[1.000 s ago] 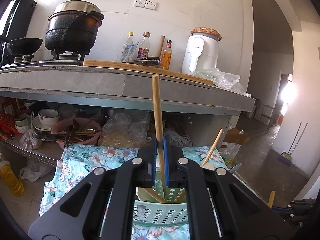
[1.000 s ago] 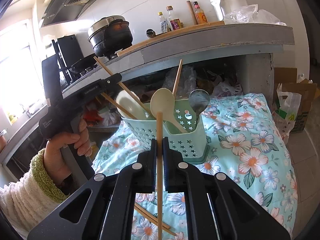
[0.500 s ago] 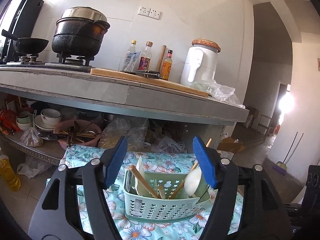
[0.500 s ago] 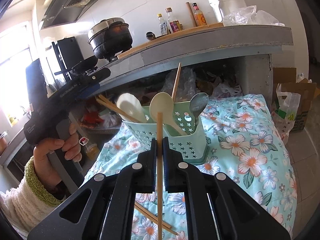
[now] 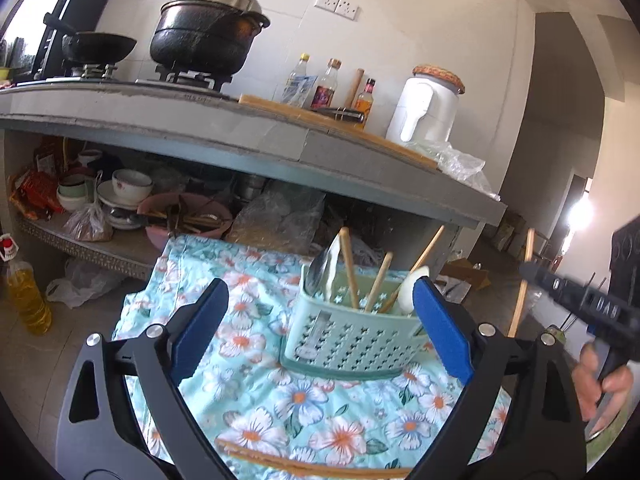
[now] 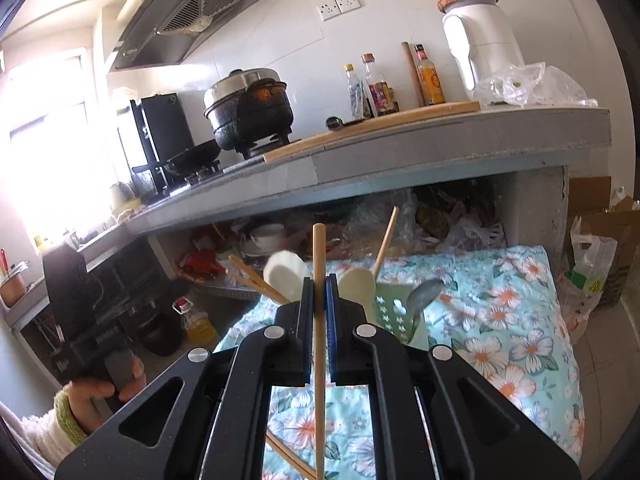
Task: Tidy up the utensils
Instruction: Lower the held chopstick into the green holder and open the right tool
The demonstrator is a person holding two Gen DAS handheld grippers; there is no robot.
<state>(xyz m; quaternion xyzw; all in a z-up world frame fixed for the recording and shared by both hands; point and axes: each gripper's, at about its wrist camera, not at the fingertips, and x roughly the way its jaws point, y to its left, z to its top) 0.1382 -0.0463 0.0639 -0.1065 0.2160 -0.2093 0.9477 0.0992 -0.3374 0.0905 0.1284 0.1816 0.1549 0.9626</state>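
Note:
A pale green perforated utensil basket [image 5: 352, 340] stands on the floral cloth [image 5: 248, 320], holding several wooden chopsticks [image 5: 349, 268], a metal spoon [image 5: 322, 268] and a white spoon [image 5: 412, 292]. My left gripper [image 5: 320, 330] is short of the basket, its jaws opening wide with nothing gripped between them. My right gripper [image 6: 319, 296] is shut on an upright wooden chopstick [image 6: 319, 256], raised in front of the basket [image 6: 394, 312]. That chopstick [image 5: 524, 280] also shows at the right of the left wrist view. Another chopstick [image 6: 288, 456] lies on the cloth [image 6: 500, 340] below.
A grey concrete counter [image 5: 280, 140] overhangs the cloth, carrying a black pot [image 5: 208, 28], bottles and a white jug [image 5: 428, 112]. Bowls and bags crowd the shelf [image 5: 100, 240] underneath. A hand [image 6: 100, 392] holds the left gripper. An oil bottle [image 5: 28, 300] stands on the floor.
My left gripper let go of its chopstick, which now stands in the basket, opened wide and drew back to the left. My right gripper rose with its chopstick.

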